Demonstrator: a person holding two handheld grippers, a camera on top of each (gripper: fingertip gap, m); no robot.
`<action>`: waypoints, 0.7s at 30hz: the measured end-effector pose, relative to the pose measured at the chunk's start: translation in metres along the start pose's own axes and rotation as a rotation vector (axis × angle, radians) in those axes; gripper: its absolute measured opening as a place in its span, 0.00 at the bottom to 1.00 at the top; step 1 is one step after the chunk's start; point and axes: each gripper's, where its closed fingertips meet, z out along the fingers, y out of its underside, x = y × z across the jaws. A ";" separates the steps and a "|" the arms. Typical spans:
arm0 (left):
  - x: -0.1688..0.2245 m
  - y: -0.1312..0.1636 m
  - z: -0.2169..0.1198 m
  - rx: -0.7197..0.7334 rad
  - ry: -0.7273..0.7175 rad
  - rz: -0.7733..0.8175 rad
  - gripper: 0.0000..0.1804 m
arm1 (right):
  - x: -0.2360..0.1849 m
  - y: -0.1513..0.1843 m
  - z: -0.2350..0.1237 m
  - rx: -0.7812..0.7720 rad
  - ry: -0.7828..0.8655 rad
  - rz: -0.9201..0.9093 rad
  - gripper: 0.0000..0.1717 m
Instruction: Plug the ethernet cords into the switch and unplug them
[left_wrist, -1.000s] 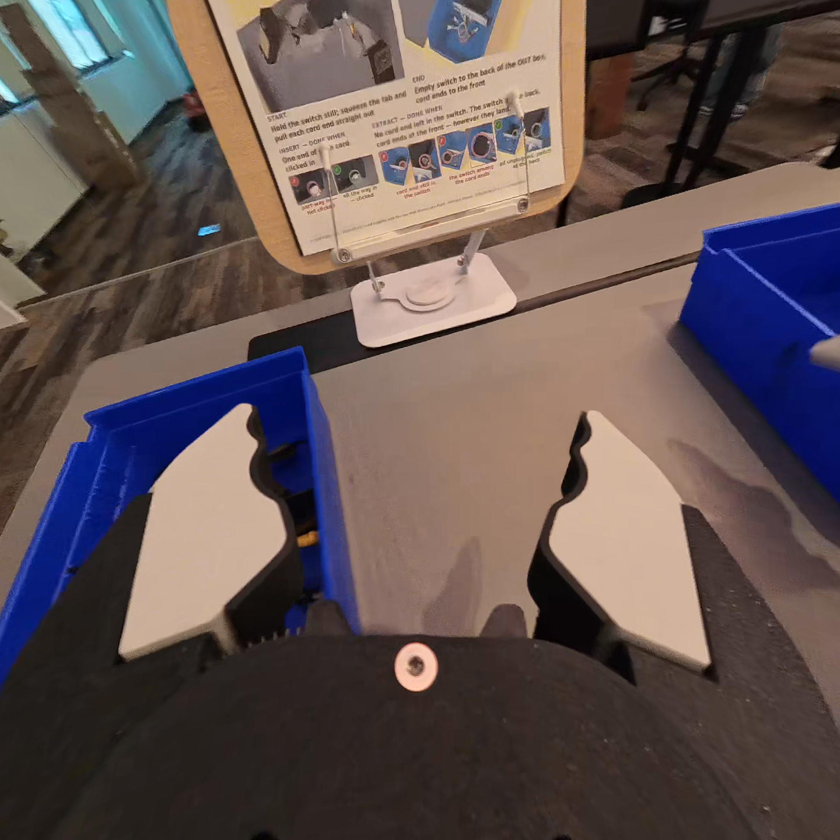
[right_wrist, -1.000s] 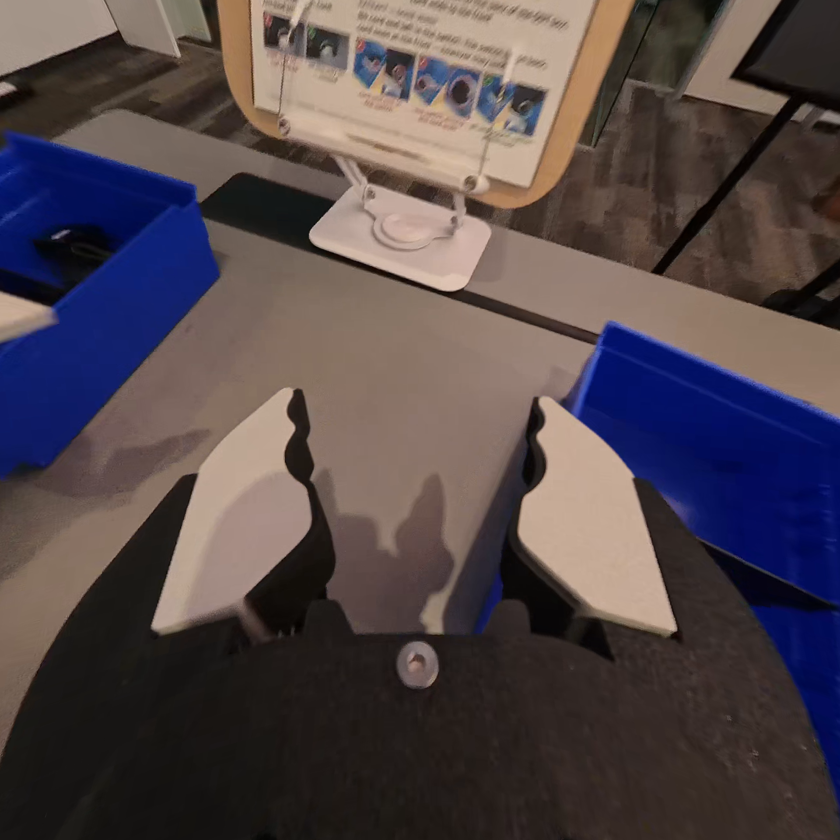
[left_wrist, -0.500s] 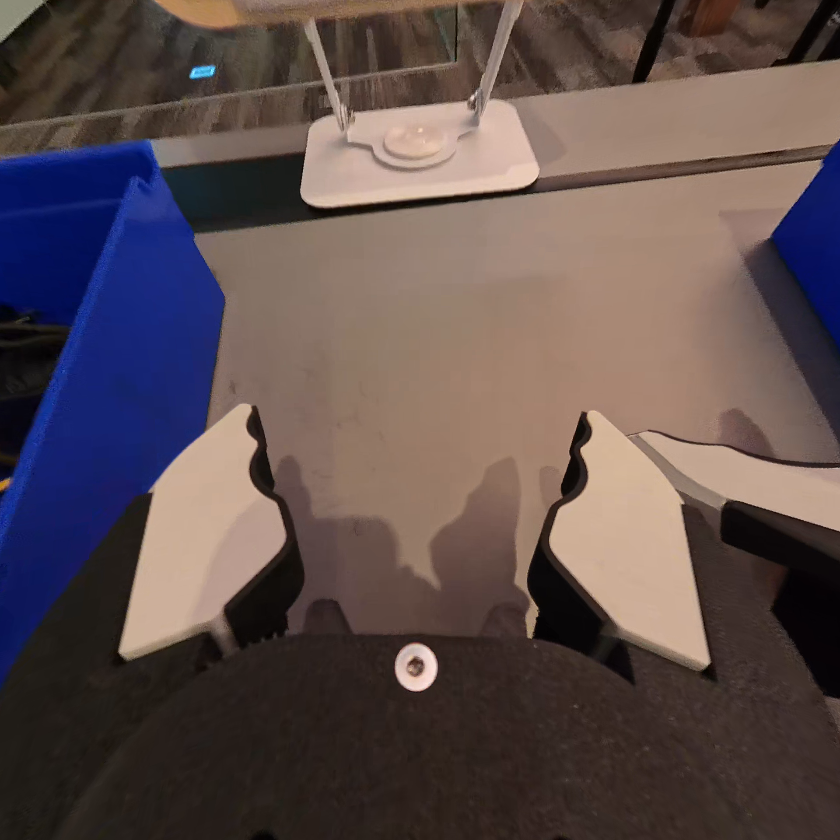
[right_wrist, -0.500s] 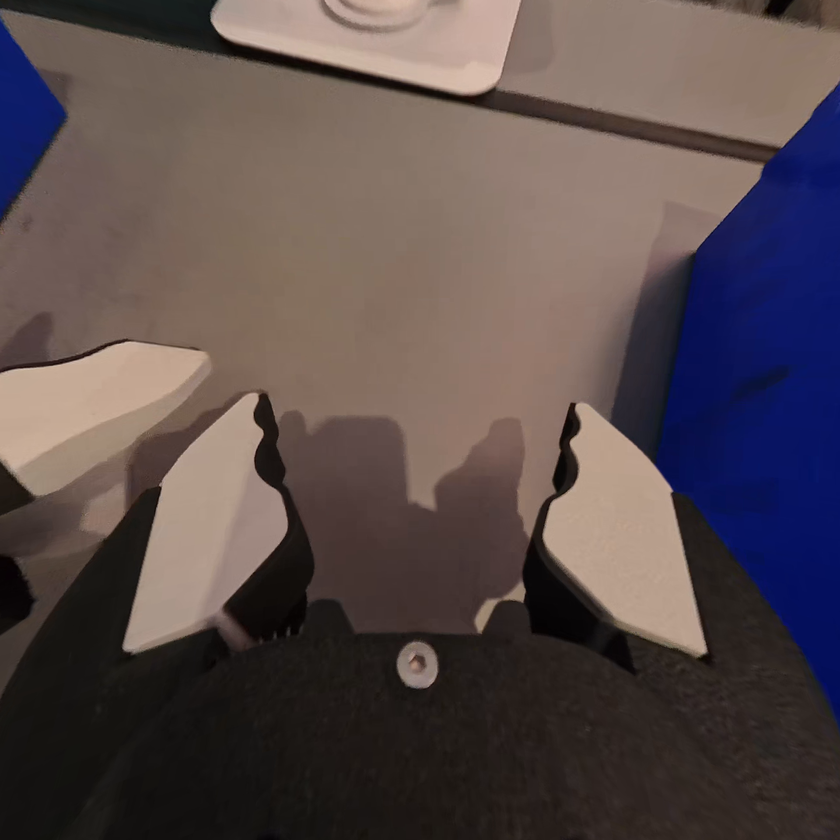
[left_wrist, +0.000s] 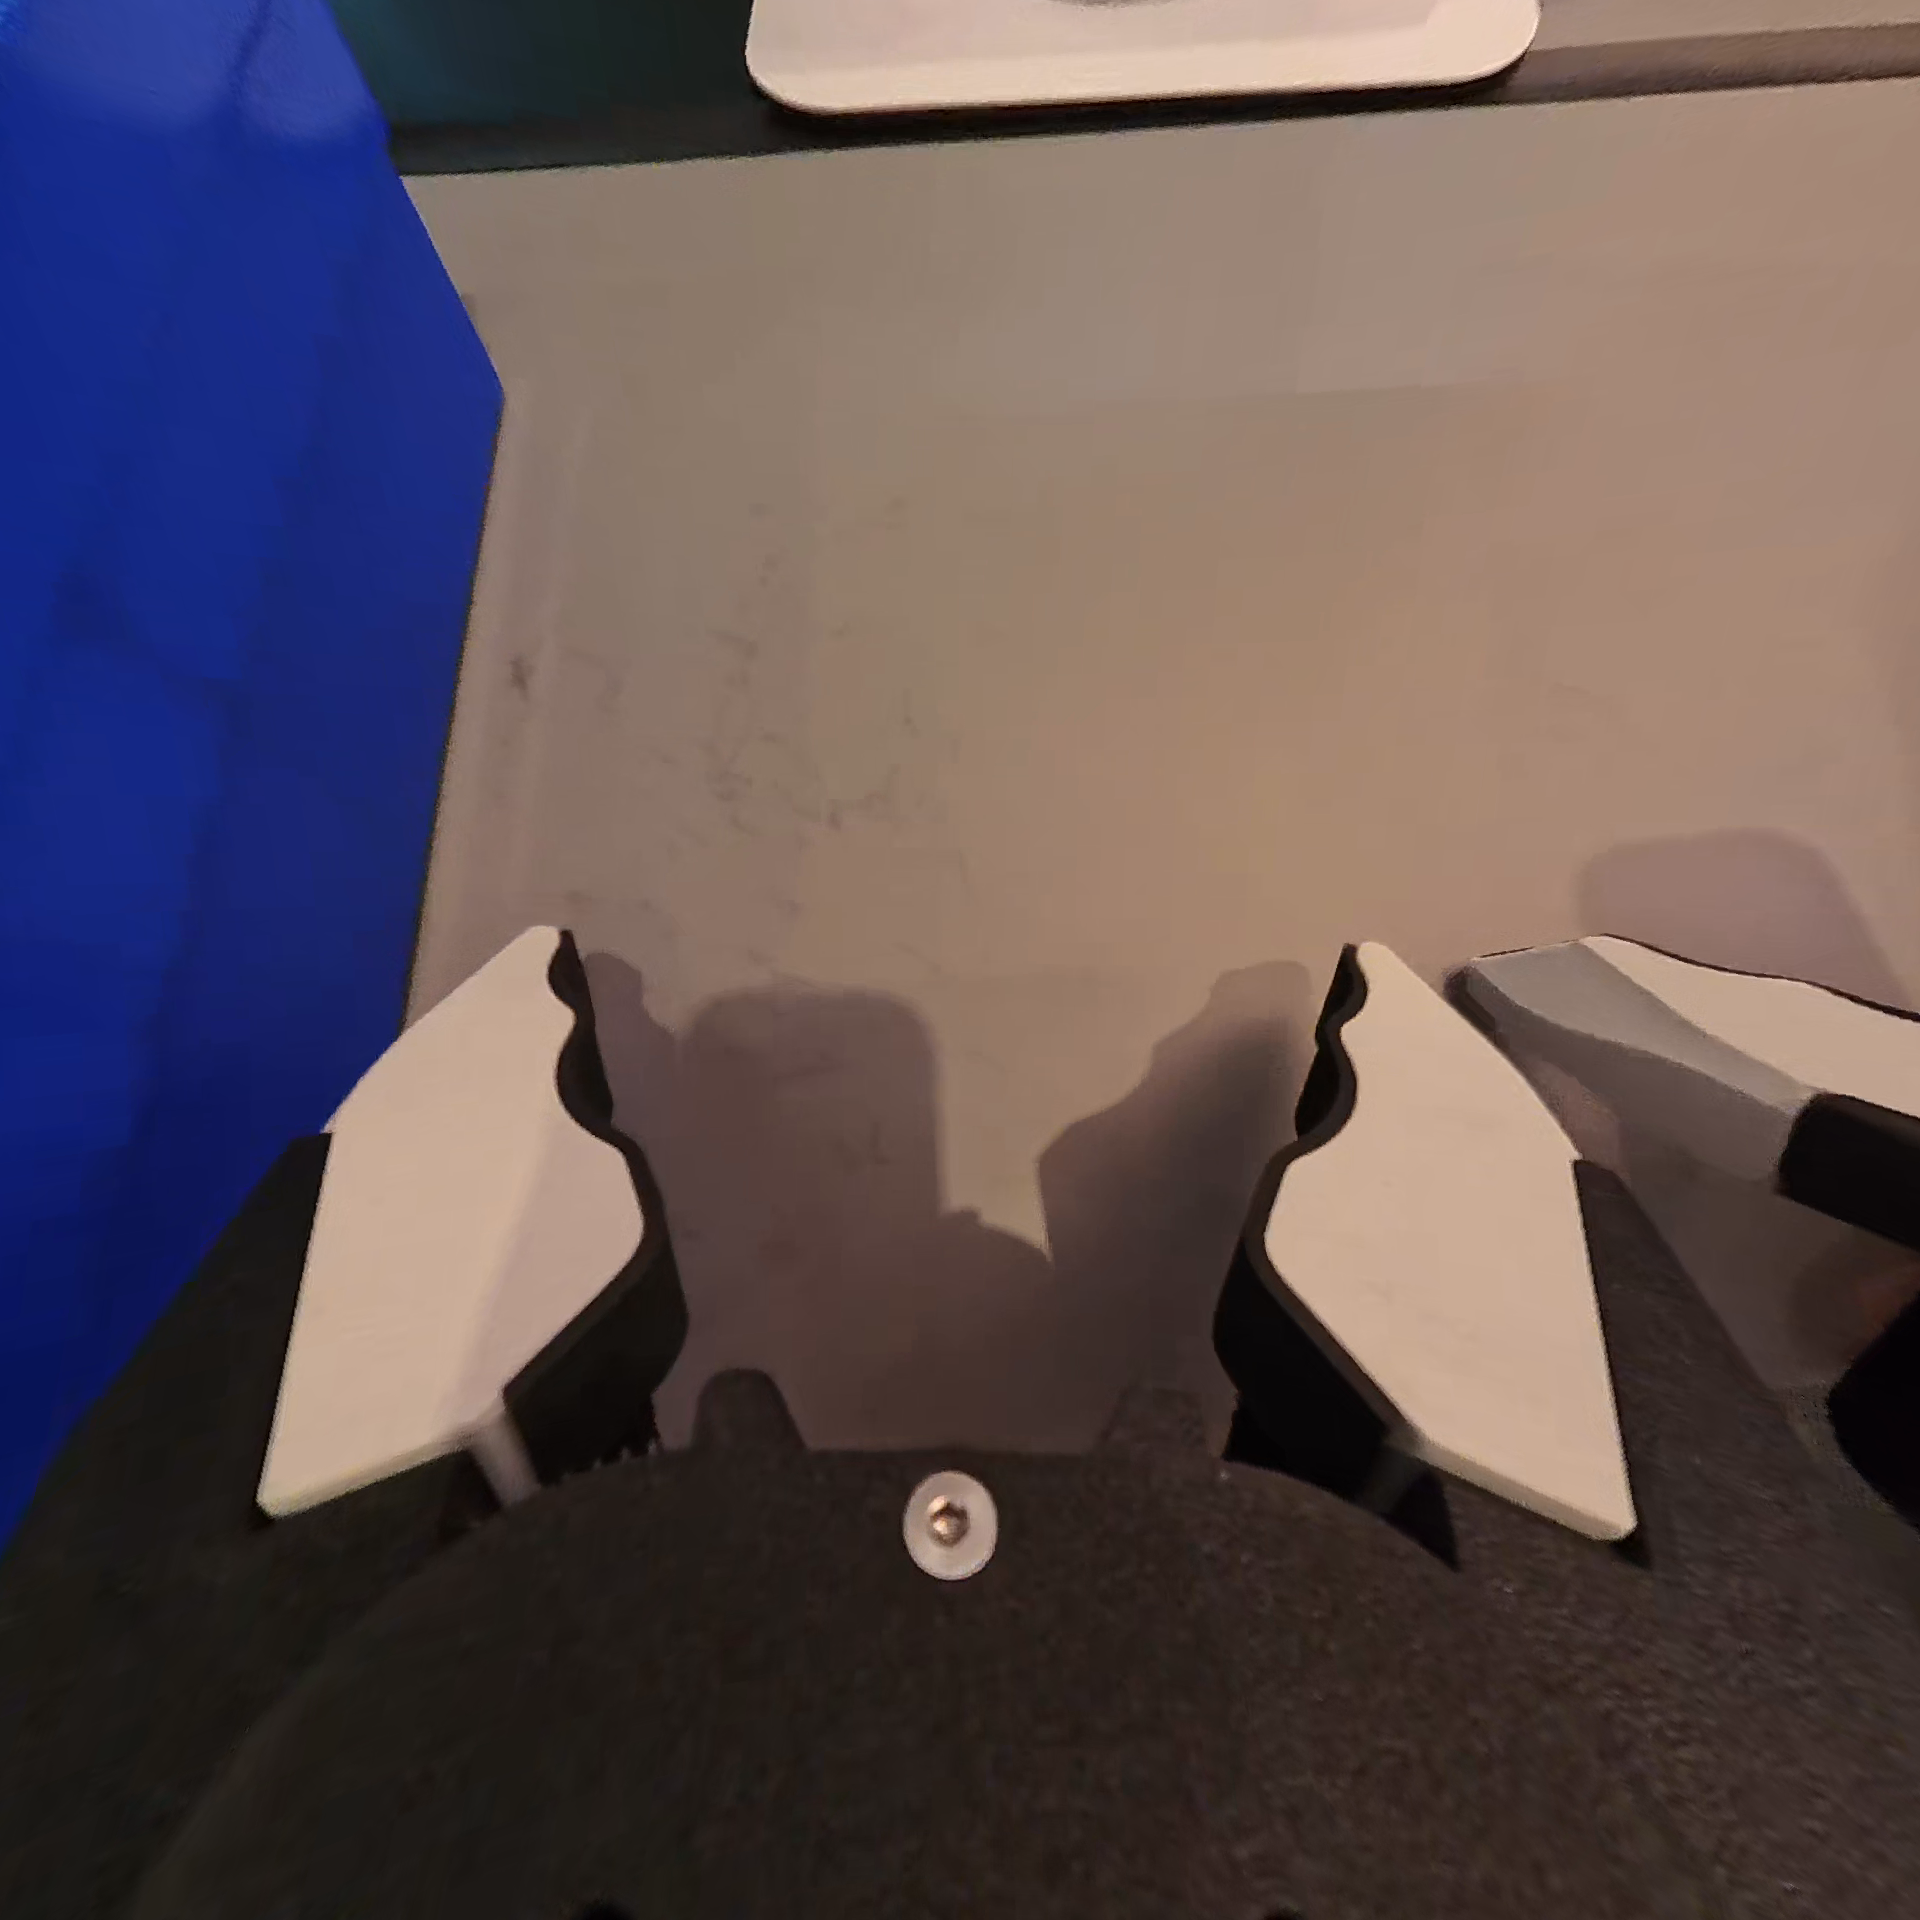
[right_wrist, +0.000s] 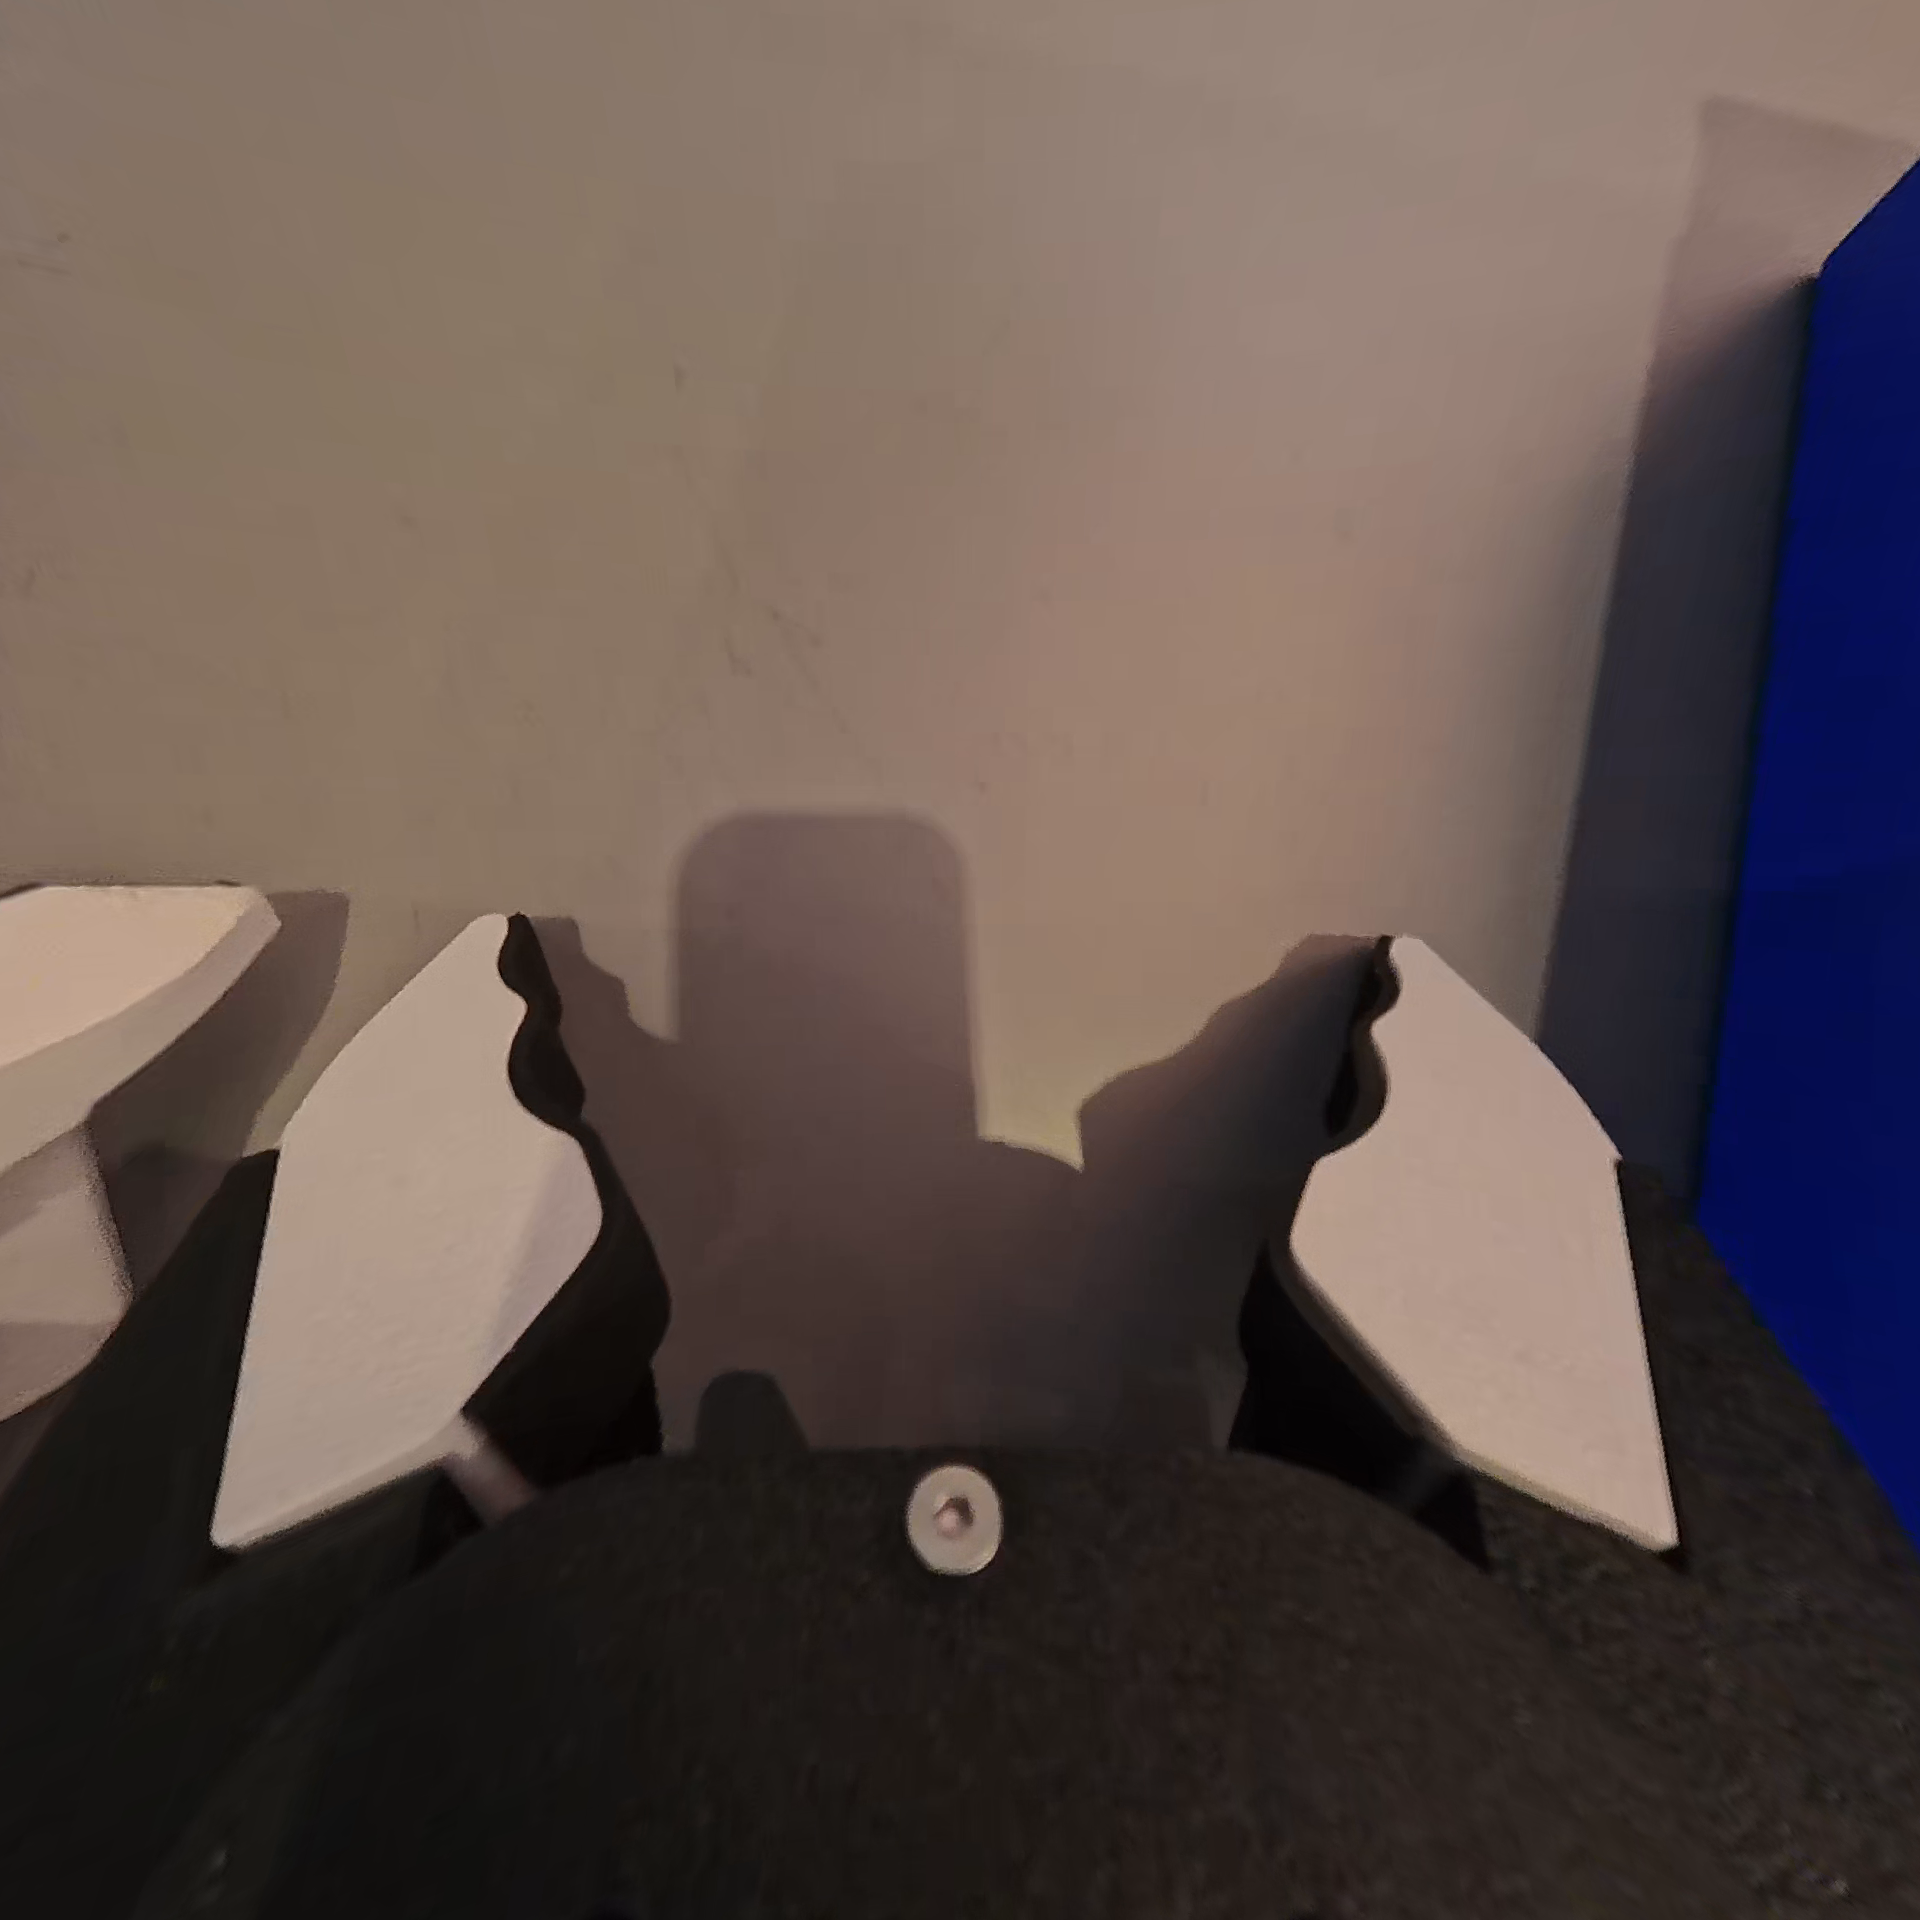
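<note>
Over bare grey table (left_wrist: 1039, 520), both grippers gaped wide, gripping nothing.
Only left gripper (left_wrist: 956, 956)'s view showed white stand base (left_wrist: 1143, 52); right gripper (right_wrist: 945, 935) faced tabletop.

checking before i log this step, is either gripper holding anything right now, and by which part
Nothing is held. The left gripper and the right gripper both stand wide open, with only bare grey table between their fingers.

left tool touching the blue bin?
Cannot tell. In the left wrist view the left tool has its left finger overlapping the blue bin wall, with no visible gap or plain contact.
</note>
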 end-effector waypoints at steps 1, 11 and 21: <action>-0.001 0.002 0.002 -0.009 -0.001 -0.003 0.72 | 0.000 0.000 0.000 0.000 0.001 0.001 0.81; -0.005 0.017 0.012 -0.126 0.006 -0.035 0.77 | 0.000 0.002 -0.003 0.012 0.004 0.002 0.79; -0.005 0.019 0.014 -0.144 0.019 -0.059 0.78 | -0.003 0.008 -0.010 0.020 0.001 -0.001 0.75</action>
